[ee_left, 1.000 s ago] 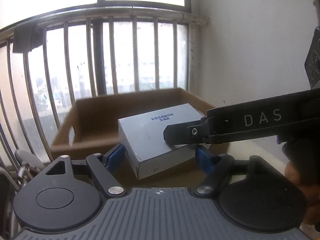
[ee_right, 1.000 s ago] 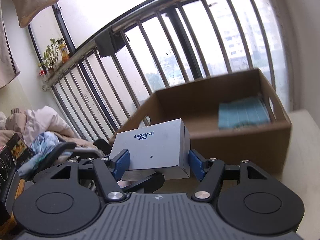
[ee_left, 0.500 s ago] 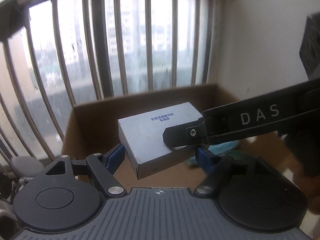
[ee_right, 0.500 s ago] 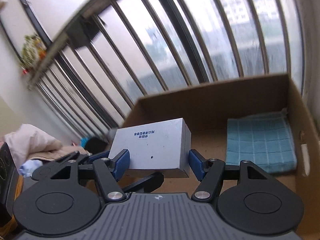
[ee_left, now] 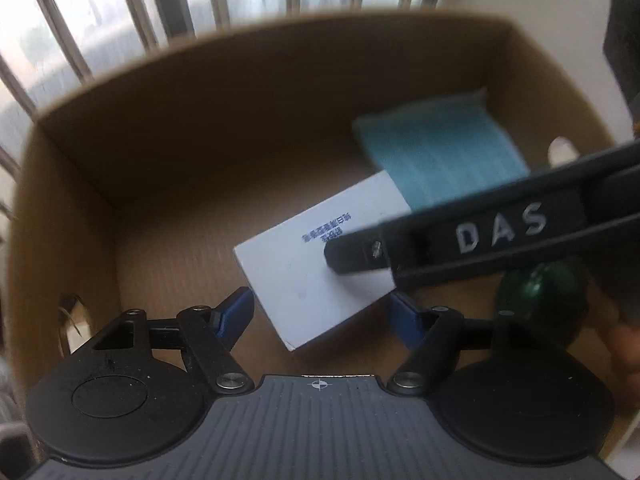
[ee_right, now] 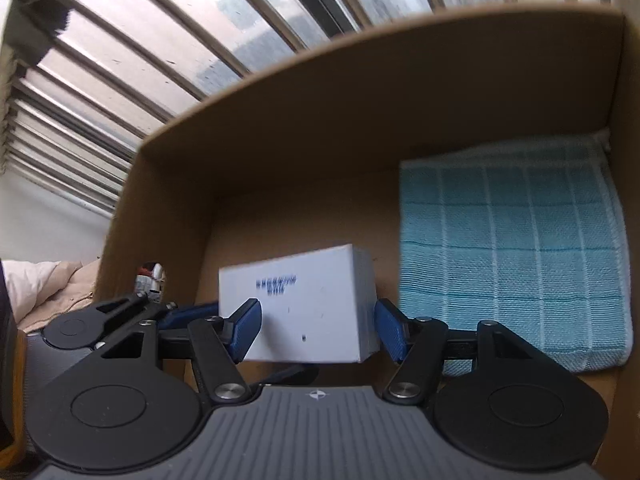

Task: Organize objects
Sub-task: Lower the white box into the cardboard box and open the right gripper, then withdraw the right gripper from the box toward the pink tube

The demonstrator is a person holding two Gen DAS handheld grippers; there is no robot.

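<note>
A white box [ee_left: 304,264] with blue print hangs inside the brown cardboard carton [ee_left: 200,128], just above its floor. My left gripper [ee_left: 322,312] has its blue pads at two sides of the box, and its jaws are closing on it. The right gripper's black finger [ee_left: 480,236] lies across the box's printed face. In the right wrist view the white box [ee_right: 316,312] sits between the blue pads of my right gripper [ee_right: 316,328], whose jaws are closing too. The left gripper's finger [ee_right: 188,316] shows at the box's left side.
A folded light-blue cloth [ee_right: 508,248] lies on the carton's floor at the right, also seen as cloth [ee_left: 440,152]. The carton wall [ee_right: 360,120] stands close behind. Window bars [ee_left: 176,0] rise beyond it. A heap of clothes [ee_right: 52,292] lies outside at the left.
Both grippers have tipped downward and carried the white box forward and down, from in front of the carton into it. The box stays between both pairs of pads.
</note>
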